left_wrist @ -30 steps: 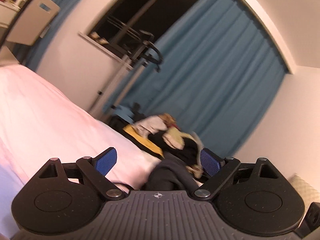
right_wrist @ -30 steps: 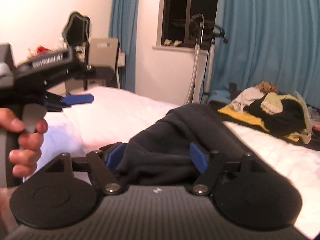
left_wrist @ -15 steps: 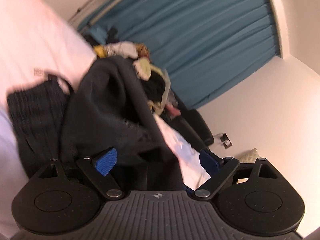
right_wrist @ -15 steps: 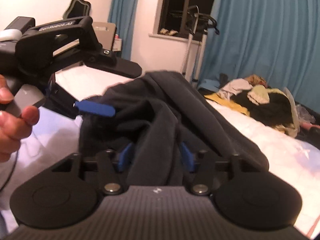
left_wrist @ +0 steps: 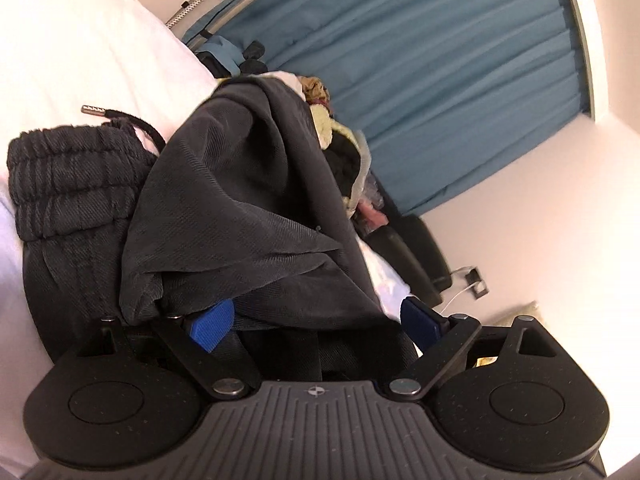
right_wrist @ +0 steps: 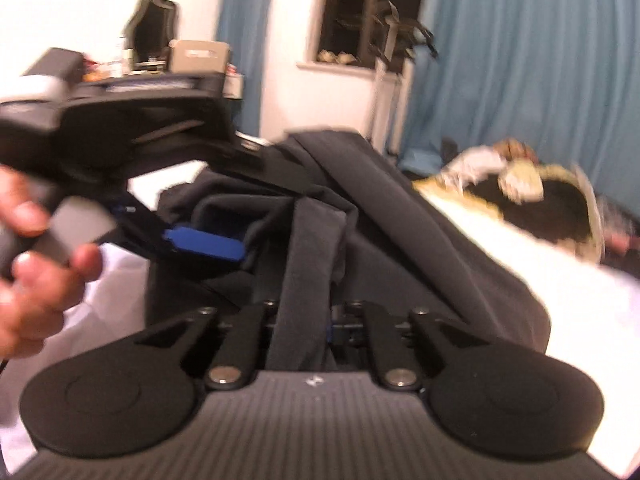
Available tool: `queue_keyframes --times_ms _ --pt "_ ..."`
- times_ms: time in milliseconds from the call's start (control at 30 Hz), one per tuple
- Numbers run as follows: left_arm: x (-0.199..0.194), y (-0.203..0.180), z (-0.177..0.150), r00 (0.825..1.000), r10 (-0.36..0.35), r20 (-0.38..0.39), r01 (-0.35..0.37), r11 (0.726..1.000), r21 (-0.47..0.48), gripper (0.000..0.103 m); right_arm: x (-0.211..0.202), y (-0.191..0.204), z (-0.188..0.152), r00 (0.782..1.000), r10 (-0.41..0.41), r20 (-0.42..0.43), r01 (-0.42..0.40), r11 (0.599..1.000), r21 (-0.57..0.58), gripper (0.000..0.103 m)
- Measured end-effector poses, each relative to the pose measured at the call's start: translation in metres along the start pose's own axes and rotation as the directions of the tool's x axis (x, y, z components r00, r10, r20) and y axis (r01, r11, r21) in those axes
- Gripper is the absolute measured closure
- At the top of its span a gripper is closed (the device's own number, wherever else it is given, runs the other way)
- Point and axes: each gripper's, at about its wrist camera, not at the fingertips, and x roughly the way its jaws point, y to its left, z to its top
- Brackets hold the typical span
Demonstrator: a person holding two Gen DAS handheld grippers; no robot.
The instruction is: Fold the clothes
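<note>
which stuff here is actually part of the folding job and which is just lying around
In the job:
- dark sweatpants, drawstring waistband showing
- right gripper, shut on a fold of them
- left gripper, open with fabric between its fingers
- white bed under them

Just lying about:
- clothes pile further along the bed
- blue curtain
- cardboard box

Blue curtain (left_wrist: 460, 72); dark window (right_wrist: 352, 12); white bed (left_wrist: 72, 52)

The left gripper (left_wrist: 316, 326) is showing a ribbed dark-grey housing with a small crosshair mark, two round black lobes, black linkage arms pinned by silver screws, and blue ridged pads (left_wrist: 210, 326). The right gripper (right_wrist: 300, 326) is showing the same build; beside it, a hand (right_wrist: 36, 272) is appearing bare
</note>
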Motion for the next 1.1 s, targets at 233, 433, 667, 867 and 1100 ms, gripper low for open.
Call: queue_keyframes --times_ms 233,433,667,867,1100 --pt "-0.007 0.033 0.011 0.996 -0.061 0.061 0.071 0.981 -0.178 0.014 -0.043 0.065 -0.009 0.999 0.005 0.040 0.012 0.902 -0.431 0.098" --pt "-0.002 0.042 0.010 0.996 0.036 0.083 -0.025 0.992 -0.124 0.082 -0.021 0.075 -0.025 0.999 -0.017 -0.036 -0.003 0.867 -0.498 0.098" --pt "-0.042 0.028 0.023 0.983 -0.033 0.182 0.037 0.999 -0.021 0.087 -0.041 0.071 -0.017 0.994 -0.004 0.108 0.052 0.893 -0.447 0.097" --pt "-0.033 0.080 0.024 0.985 0.124 0.119 -0.100 0.977 -0.187 0.081 -0.012 0.100 -0.046 0.996 0.065 -0.066 -0.091 0.796 -0.599 0.082" --pt "-0.072 0.068 0.013 0.974 0.078 0.211 -0.037 0.981 -0.188 0.041 -0.029 0.089 -0.029 0.985 0.173 -0.014 -0.159 0.871 -0.465 0.069"
